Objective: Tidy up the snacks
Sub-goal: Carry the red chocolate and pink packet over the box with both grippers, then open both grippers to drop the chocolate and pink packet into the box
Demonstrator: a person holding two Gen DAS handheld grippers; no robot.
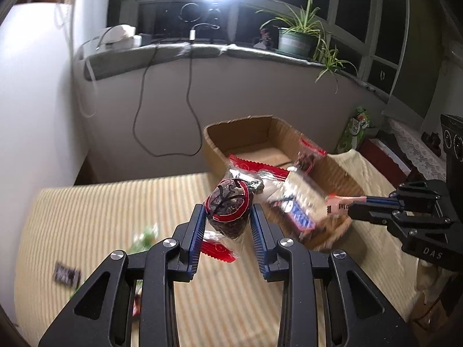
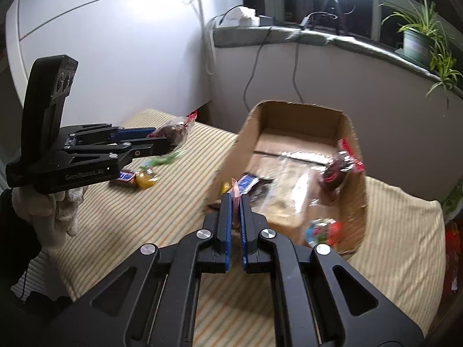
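In the left wrist view my left gripper point(image 1: 228, 208) is shut on a dark round cake in a clear wrapper with red ends point(image 1: 228, 199), held above the striped cloth point(image 1: 101, 217). To its right, my right gripper point(image 1: 351, 204) pinches the pale edge of a blue-labelled snack packet point(image 1: 299, 208), which hangs blurred over the open cardboard box point(image 1: 240, 133). The right wrist view shows my right gripper point(image 2: 236, 199) shut on that thin wrapper edge, the packet point(image 2: 249, 182) at the box point(image 2: 289, 110) wall. My left gripper point(image 2: 162, 141) with the cake point(image 2: 173, 131) is at the left.
On the cloth lie a dark chocolate bar point(image 2: 126, 177), a yellow jelly cup point(image 2: 146, 180) and a green wrapper point(image 2: 165, 160). The box holds a clear bag point(image 2: 289, 179), a dark cake point(image 2: 335, 173) and a colourful cup point(image 2: 324, 230). A gloved hand point(image 2: 58, 211) grips the left tool. Behind, a sill with a plant point(image 1: 298, 37).
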